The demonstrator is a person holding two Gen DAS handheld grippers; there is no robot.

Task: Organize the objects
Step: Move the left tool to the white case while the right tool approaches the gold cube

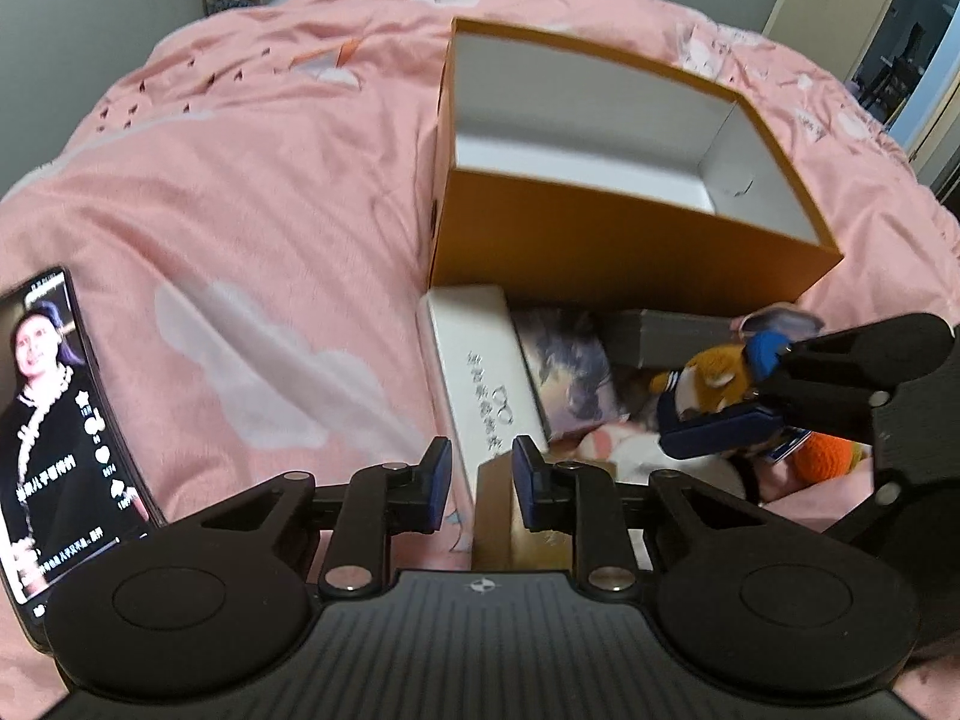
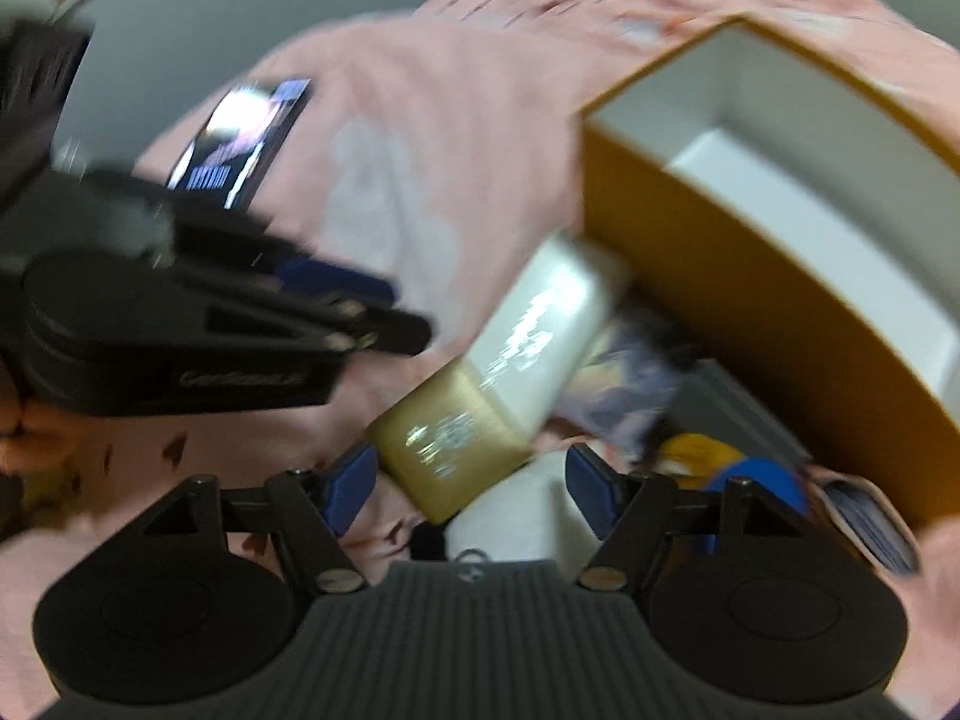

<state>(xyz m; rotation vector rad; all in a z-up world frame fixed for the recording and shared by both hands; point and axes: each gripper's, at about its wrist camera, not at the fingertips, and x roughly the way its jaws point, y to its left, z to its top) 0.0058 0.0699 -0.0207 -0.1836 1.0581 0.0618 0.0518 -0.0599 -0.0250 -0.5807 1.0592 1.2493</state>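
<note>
A long white box with a gold end (image 1: 480,372) lies on the pink bedspread in front of an open orange box (image 1: 630,240) with a white inside. My left gripper (image 1: 483,471) straddles the gold end; the right pad is at its side, the left pad stands a little off it. My right gripper (image 1: 732,396) reaches in from the right over a fox plush (image 1: 714,372) in a blue hat. In the blurred right wrist view, the right gripper (image 2: 474,489) is open over the gold end (image 2: 456,450), and the fox plush (image 2: 720,462) lies just outside its right finger.
A phone (image 1: 54,420) with a video playing lies at the left. Beside the white box are an illustrated purple card (image 1: 570,372), a grey box (image 1: 672,336), a pink-and-white plush (image 1: 606,444) and an orange crochet ball (image 1: 828,456). A door stands at the far right.
</note>
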